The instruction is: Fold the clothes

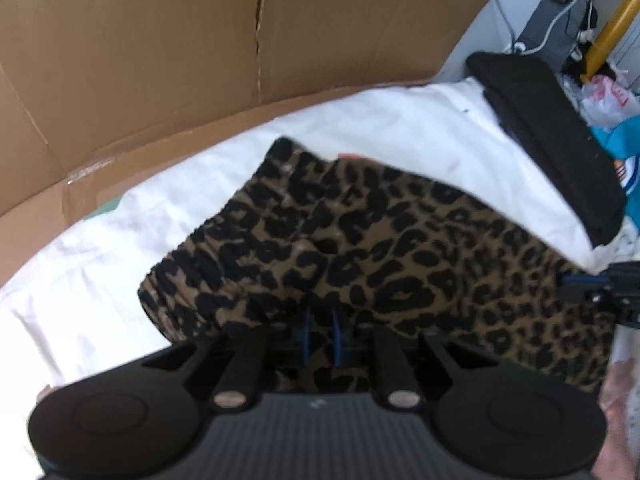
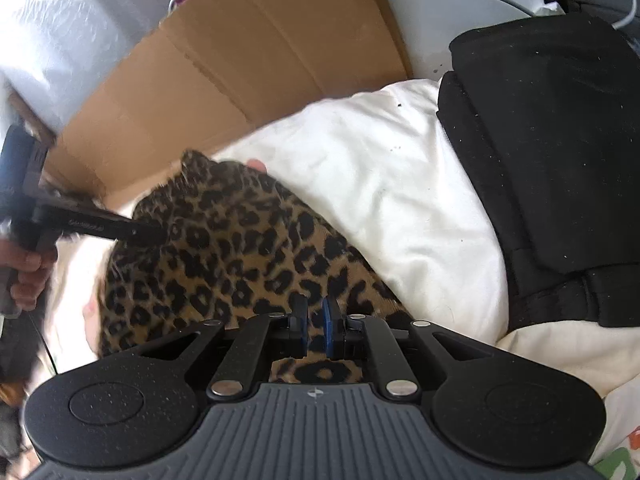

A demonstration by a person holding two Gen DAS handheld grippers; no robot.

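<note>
A leopard-print garment (image 1: 380,240) lies rumpled on white bedding (image 1: 400,128); its gathered waistband runs along the left side. My left gripper (image 1: 322,334) is shut on the near edge of the fabric, which bunches between the blue pads. In the right wrist view the same garment (image 2: 240,260) fills the middle. There my right gripper (image 2: 315,328) is shut on another stretch of its edge. The left gripper (image 2: 158,234) reaches in from the left, pinching the cloth, with a hand (image 2: 28,272) on its handle. The right gripper (image 1: 568,280) shows at the right edge of the left wrist view.
A brown cardboard wall (image 1: 160,40) stands behind the bedding. A folded black garment (image 2: 560,140) lies on the right side of the bedding. Beyond it are a teal item (image 1: 616,148), plastic bags (image 1: 604,96), cables and a yellow post (image 1: 616,28).
</note>
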